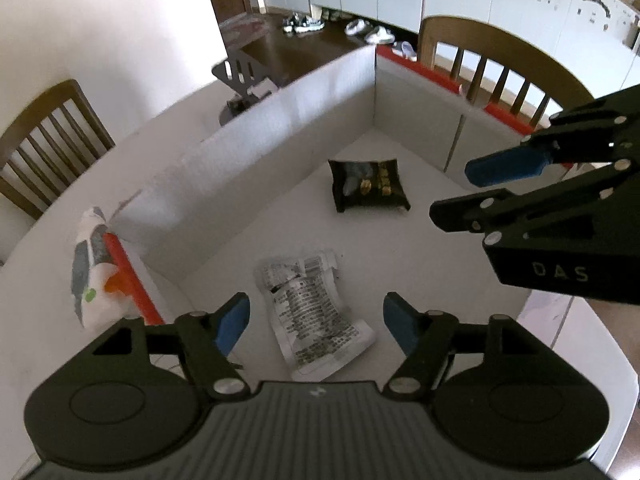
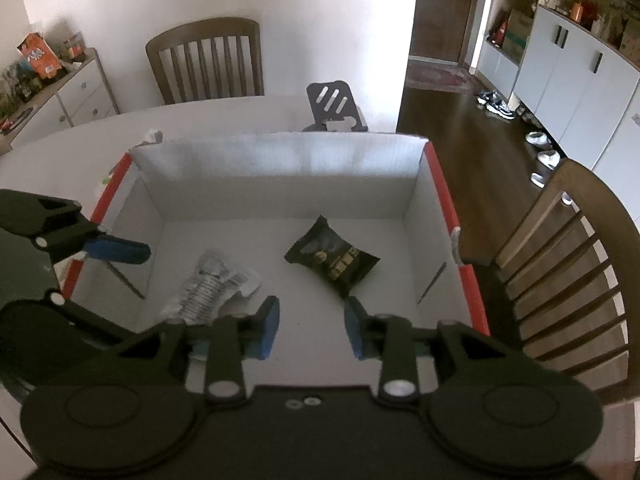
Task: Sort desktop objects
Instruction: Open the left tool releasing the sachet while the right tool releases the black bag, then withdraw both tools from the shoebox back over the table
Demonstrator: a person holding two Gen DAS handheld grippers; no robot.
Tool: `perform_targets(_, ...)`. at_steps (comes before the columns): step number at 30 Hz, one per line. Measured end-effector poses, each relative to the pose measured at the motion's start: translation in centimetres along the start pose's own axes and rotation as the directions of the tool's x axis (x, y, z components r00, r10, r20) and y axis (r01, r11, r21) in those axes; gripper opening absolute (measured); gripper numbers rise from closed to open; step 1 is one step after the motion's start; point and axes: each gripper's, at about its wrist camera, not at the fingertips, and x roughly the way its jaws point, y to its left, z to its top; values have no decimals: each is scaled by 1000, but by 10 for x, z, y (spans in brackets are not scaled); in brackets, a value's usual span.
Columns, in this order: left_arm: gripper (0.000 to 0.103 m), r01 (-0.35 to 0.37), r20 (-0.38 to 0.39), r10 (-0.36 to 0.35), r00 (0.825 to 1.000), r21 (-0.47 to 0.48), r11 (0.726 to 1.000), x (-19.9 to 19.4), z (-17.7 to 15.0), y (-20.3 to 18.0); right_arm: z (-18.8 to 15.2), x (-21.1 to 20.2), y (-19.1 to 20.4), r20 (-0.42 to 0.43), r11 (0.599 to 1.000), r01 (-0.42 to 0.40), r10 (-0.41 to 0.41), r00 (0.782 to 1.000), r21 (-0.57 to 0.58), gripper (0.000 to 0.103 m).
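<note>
A white cardboard box with red rims (image 1: 280, 120) (image 2: 280, 160) stands on the white table. Inside it lie a black snack packet with gold print (image 1: 368, 186) (image 2: 332, 260) and a crumpled silver printed packet (image 1: 314, 312) (image 2: 212, 284). My left gripper (image 1: 316, 320) is open and empty, hovering over the silver packet. My right gripper (image 2: 312, 328) is open and empty above the box floor, near the black packet. Each gripper shows in the other's view, the right one (image 1: 500, 184) at the right and the left one (image 2: 116, 252) at the left.
A white pouch with grey and orange print (image 1: 96, 276) lies on the table outside the box's left wall. A black slotted stand (image 1: 240, 76) (image 2: 336, 108) stands behind the box. Wooden chairs (image 2: 204, 60) (image 1: 492, 76) surround the table.
</note>
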Motion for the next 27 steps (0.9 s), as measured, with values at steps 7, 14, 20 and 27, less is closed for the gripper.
perform_targets(7,73,4,55,-3,999,-19,1000,-29,-9,3,-2,-20,7,26,1000,-5,5,1000,-7,36)
perform_targets(14,73,12,103,-7,995,-45,999,-56,-25,8,-6,-43,22,47,999,-20,21,999,-26,37)
perform_targets(20,73,11,155,-2,988,-56,998,-82,-42,17,-10,-61,37,64,999,-22,24,998,-35,39)
perform_targets(27,73,13,189,4,982,-90,996,-104,-62,33,-18,-80,56,84,999,-35,37,996,-27,39)
